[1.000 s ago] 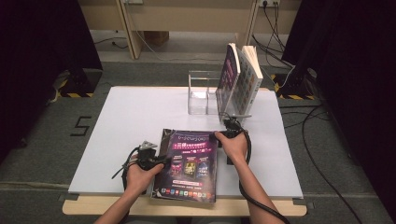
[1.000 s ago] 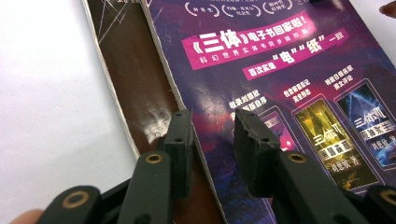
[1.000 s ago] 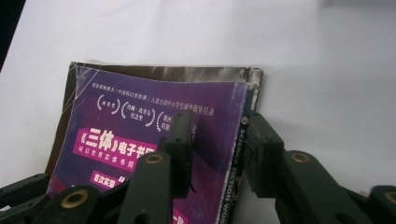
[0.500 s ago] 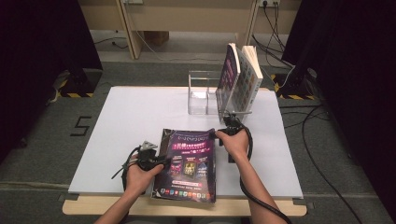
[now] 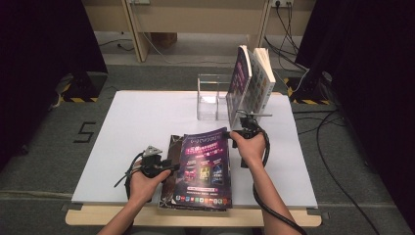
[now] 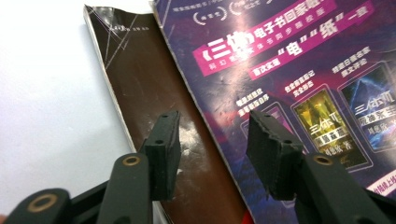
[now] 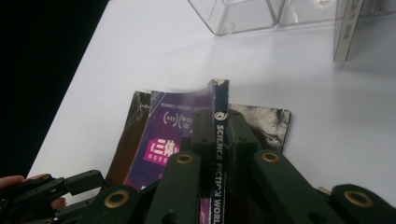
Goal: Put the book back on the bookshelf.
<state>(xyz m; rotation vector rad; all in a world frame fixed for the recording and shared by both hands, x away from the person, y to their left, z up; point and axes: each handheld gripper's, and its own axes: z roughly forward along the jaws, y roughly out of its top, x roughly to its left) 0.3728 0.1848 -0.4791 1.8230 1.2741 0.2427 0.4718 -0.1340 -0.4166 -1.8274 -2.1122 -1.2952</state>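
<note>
A purple magazine (image 5: pixel 205 166) lies on top of a brown-covered magazine (image 5: pixel 171 159) at the table's near edge. My right gripper (image 5: pixel 230 134) is shut on the purple magazine's spine (image 7: pixel 219 140) near its far corner. Its jaws have just been closing on it, and that edge is raised off the brown cover (image 7: pixel 261 116). My left gripper (image 5: pixel 171 166) sits at the stack's left side. Its jaws have just been opening and now stand open (image 6: pixel 212 135) over the brown cover (image 6: pixel 154 93) and the purple cover (image 6: pixel 299 70), with nothing pinched between them.
A clear acrylic holder (image 5: pixel 213 95) stands at the back of the white table board (image 5: pixel 147 122), with upright magazines (image 5: pixel 249 85) leaning at its right. Cables trail off the table's right side. In the right gripper view the holder (image 7: pixel 243 16) is straight ahead.
The right gripper has closed on the purple magazine's spine and risen a little, lifting that edge. The left gripper's jaws have spread wider while the hand stayed put.
</note>
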